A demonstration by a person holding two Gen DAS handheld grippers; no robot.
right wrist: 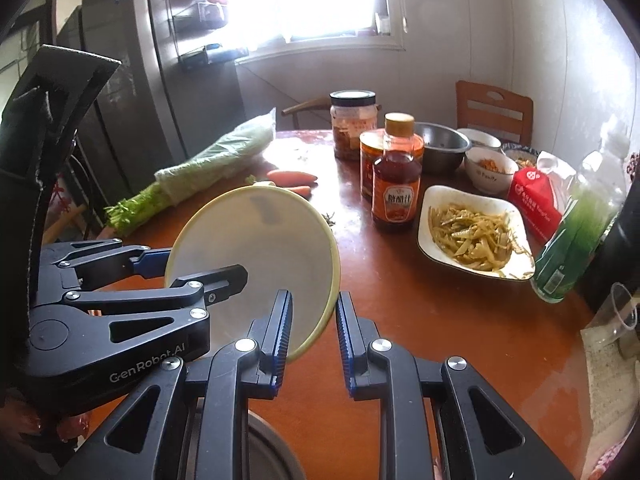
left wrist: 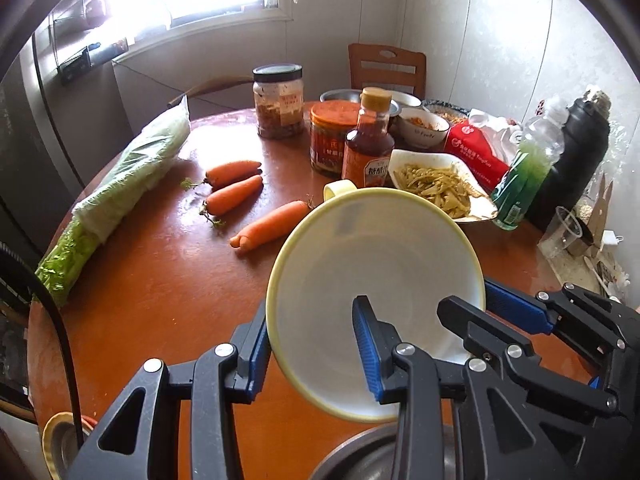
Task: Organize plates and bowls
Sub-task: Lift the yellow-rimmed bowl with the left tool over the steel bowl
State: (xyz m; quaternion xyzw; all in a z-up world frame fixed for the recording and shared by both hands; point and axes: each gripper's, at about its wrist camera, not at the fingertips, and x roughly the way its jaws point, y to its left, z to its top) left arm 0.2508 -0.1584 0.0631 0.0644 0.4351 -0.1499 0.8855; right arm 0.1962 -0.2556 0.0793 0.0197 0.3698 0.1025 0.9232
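Note:
A white bowl [left wrist: 376,280] with a pale yellow rim and a small handle hangs tilted above the round brown table [left wrist: 160,280]. My left gripper [left wrist: 312,344] is shut on its left rim, one blue pad inside and one outside. My right gripper [left wrist: 476,300] is shut on the opposite rim. In the right wrist view the bowl [right wrist: 256,248] has its rim clamped in my right gripper [right wrist: 314,312], and the left gripper [right wrist: 200,264] holds the far side. A white plate of shredded vegetables [right wrist: 472,232] and a small white bowl of food [right wrist: 490,172] stand behind.
A steel pot rim [left wrist: 360,456] lies right below the grippers. Three carrots [left wrist: 272,224], bagged greens [left wrist: 120,184], two jars [left wrist: 280,100], a sauce bottle [left wrist: 368,140], a steel bowl [right wrist: 444,148], a green bottle [left wrist: 528,168] and a black flask [left wrist: 580,152] crowd the table.

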